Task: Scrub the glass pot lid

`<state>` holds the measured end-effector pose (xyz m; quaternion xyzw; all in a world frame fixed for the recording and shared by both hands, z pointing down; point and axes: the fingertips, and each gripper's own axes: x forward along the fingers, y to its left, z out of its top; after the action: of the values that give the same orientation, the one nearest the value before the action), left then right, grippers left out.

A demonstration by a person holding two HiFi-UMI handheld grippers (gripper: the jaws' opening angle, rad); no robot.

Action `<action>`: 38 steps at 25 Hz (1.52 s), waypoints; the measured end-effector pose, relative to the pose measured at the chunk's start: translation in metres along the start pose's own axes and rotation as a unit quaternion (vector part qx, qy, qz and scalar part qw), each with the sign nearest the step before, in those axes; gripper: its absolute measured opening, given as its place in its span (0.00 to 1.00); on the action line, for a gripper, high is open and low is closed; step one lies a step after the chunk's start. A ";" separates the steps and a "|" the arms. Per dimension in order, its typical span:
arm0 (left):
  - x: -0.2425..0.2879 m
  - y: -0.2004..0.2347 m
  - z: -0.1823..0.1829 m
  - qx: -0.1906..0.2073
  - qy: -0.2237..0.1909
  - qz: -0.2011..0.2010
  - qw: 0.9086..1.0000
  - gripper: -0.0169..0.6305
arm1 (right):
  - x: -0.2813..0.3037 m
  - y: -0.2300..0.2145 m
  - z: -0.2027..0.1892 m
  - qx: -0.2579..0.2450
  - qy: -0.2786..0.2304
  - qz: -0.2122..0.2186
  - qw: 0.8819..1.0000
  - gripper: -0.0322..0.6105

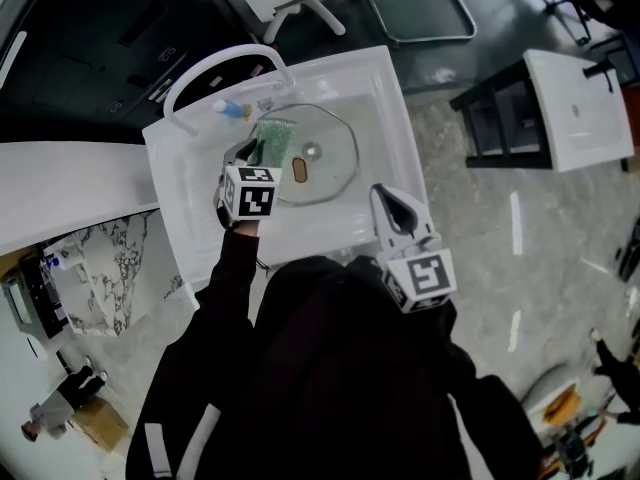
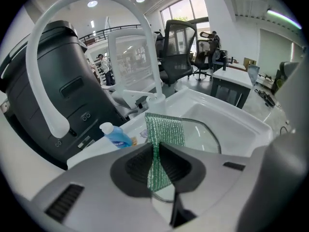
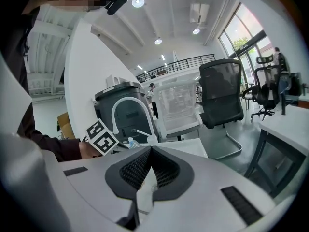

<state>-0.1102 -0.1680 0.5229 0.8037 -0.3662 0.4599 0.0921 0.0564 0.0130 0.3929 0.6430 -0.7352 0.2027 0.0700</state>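
Left gripper (image 2: 157, 143) clenched on a green mesh scouring cloth (image 2: 166, 129), which stands up between the closed jaws with its free end forward. Head view: the cloth overlaps the left edge of the glass pot lid (image 1: 325, 153); cannot tell whether it presses on the glass. Right gripper (image 3: 150, 150): jaws together, nothing between them, held off at the sink's (image 1: 390, 78) near right rim, apart from the lid. The lid lies flat in the white basin, knob up. No suds or wet streaks visible on the glass, so judged at or near the start of scrubbing, with most of the surface left and the lid unsteadied. Surroundings: white arched faucet (image 2: 48, 71) over the back of the basin, and a blue bottle (image 2: 116, 137) on the back ledge just beside the cloth. Both crowd strokes toward the far-left rim. Office chairs (image 2: 178, 52) stand well beyond.
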 end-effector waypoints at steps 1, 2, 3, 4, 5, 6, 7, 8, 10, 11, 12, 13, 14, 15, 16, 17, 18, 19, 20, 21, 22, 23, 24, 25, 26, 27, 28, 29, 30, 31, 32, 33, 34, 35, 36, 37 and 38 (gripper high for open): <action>0.001 0.007 -0.001 0.011 0.001 0.006 1.000 0.10 | 0.002 0.002 0.001 -0.006 -0.002 0.002 1.000 0.05; 0.002 0.013 -0.002 0.024 0.002 0.011 1.000 0.10 | 0.005 0.005 0.003 -0.011 -0.004 0.004 1.000 0.05; 0.004 0.018 -0.003 0.037 0.003 0.015 0.999 0.10 | 0.007 0.008 0.004 -0.010 -0.004 0.006 1.000 0.05; 0.007 0.022 -0.005 0.052 0.005 0.018 0.998 0.10 | 0.009 0.011 0.004 -0.006 -0.002 0.006 1.000 0.05; 0.010 0.025 -0.007 0.067 0.008 0.019 0.998 0.10 | 0.010 0.013 0.004 -0.005 0.002 0.005 1.000 0.05; 0.014 0.027 -0.008 0.082 0.011 0.019 0.996 0.10 | 0.012 0.013 0.005 -0.008 0.004 0.002 1.000 0.05; 0.019 0.028 -0.009 0.097 0.014 0.019 0.995 0.10 | 0.013 0.013 0.006 -0.012 0.004 0.000 1.000 0.05; 0.024 0.029 -0.011 0.112 0.017 0.019 0.993 0.10 | 0.014 0.014 0.007 -0.014 0.004 0.001 1.000 0.05; 0.034 0.031 -0.014 0.138 0.024 0.018 0.990 0.10 | 0.014 0.017 0.009 -0.012 0.005 0.000 1.000 0.05; 0.039 0.032 -0.016 0.149 0.027 0.017 0.988 0.10 | 0.015 0.017 0.009 -0.011 0.005 -0.003 1.000 0.05; 0.045 0.033 -0.018 0.156 0.029 0.015 0.987 0.10 | 0.015 0.016 0.009 -0.012 0.005 -0.006 1.000 0.05; 0.049 0.033 -0.019 0.163 0.030 0.013 0.986 0.10 | 0.015 0.015 0.008 -0.013 0.006 -0.010 1.000 0.05; 0.054 0.034 -0.021 0.169 0.032 0.013 0.985 0.10 | 0.015 0.014 0.007 -0.014 0.008 -0.013 1.000 0.05; 0.058 0.034 -0.022 0.175 0.034 0.014 0.984 0.11 | 0.015 0.013 0.007 -0.015 0.010 -0.015 1.000 0.05; 0.062 0.035 -0.024 0.180 0.036 0.016 0.983 0.10 | 0.015 0.013 0.006 -0.016 0.013 -0.017 1.000 0.05; 0.065 0.035 -0.025 0.182 0.039 0.016 0.982 0.10 | 0.016 0.013 0.006 -0.016 0.015 -0.019 1.000 0.05; 0.068 0.035 -0.026 0.184 0.041 0.016 0.982 0.10 | 0.016 0.013 0.007 -0.017 0.018 -0.020 0.999 0.05; 0.071 0.035 -0.027 0.187 0.043 0.016 0.981 0.11 | 0.016 0.014 0.007 -0.019 0.020 -0.021 0.999 0.05; 0.074 0.035 -0.027 0.189 0.044 0.017 0.981 0.11 | 0.017 0.013 0.007 -0.021 0.023 -0.021 0.999 0.05; 0.077 0.034 -0.028 0.190 0.045 0.018 0.981 0.10 | 0.017 0.013 0.006 -0.022 0.025 -0.020 0.999 0.05; 0.080 0.033 -0.030 0.189 0.046 0.019 0.981 0.10 | 0.017 0.012 0.006 -0.024 0.027 -0.019 0.999 0.05; 0.082 0.031 -0.032 0.189 0.048 0.021 0.980 0.10 | 0.017 0.010 0.005 -0.026 0.028 -0.018 0.999 0.05; 0.083 0.031 -0.034 0.193 0.050 0.025 0.980 0.10 | 0.017 0.009 0.005 -0.028 0.029 -0.017 0.999 0.05; 0.085 0.032 -0.035 0.199 0.052 0.030 0.978 0.10 | 0.017 0.008 0.005 -0.028 0.028 -0.017 0.999 0.05; 0.086 0.033 -0.035 0.206 0.053 0.036 0.977 0.10 | 0.017 0.007 0.005 -0.027 0.027 -0.018 0.999 0.05; 0.087 0.034 -0.032 0.210 0.051 0.042 0.975 0.10 | 0.017 0.007 0.006 -0.024 0.026 -0.018 0.999 0.05; 0.089 0.034 -0.027 0.214 0.047 0.048 0.975 0.10 | 0.017 0.008 0.007 -0.023 0.026 -0.018 0.999 0.05; 0.090 0.035 -0.023 0.217 0.042 0.052 0.974 0.10 | 0.017 0.008 0.006 -0.027 0.029 -0.017 0.999 0.05; 0.092 0.035 -0.021 0.220 0.039 0.056 0.973 0.10 | 0.018 0.009 0.004 -0.032 0.033 -0.015 0.999 0.05; 0.092 0.036 -0.021 0.223 0.037 0.059 0.972 0.10 | 0.020 0.011 0.003 -0.036 0.037 -0.012 0.999 0.05; 0.092 0.038 -0.022 0.227 0.036 0.062 0.971 0.10 | 0.023 0.013 0.002 -0.039 0.041 -0.008 0.998 0.05; 0.091 0.040 -0.024 0.232 0.036 0.066 0.970 0.10 | 0.026 0.016 0.001 -0.042 0.043 -0.003 0.998 0.05; 0.091 0.040 -0.026 0.237 0.035 0.070 0.968 0.10 | 0.028 0.018 0.001 -0.045 0.045 0.001 0.998 0.05; 0.090 0.040 -0.029 0.241 0.035 0.073 0.967 0.10 | 0.030 0.020 0.002 -0.048 0.047 0.006 0.998 0.05; 0.090 0.039 -0.032 0.244 0.035 0.075 0.966 0.10 | 0.031 0.022 0.002 -0.052 0.047 0.010 0.997 0.05; 0.089 0.038 -0.036 0.245 0.035 0.076 0.966 0.09 | 0.032 0.025 0.003 -0.056 0.047 0.015 0.997 0.05; 0.088 0.037 -0.041 0.243 0.037 0.076 0.966 0.09 | 0.034 0.027 0.003 -0.059 0.048 0.020 0.997 0.05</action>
<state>-0.1354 -0.2186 0.6095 0.7543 -0.2994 0.5702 -0.1278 0.0249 -0.0167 0.3967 0.6123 -0.7545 0.1910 0.1390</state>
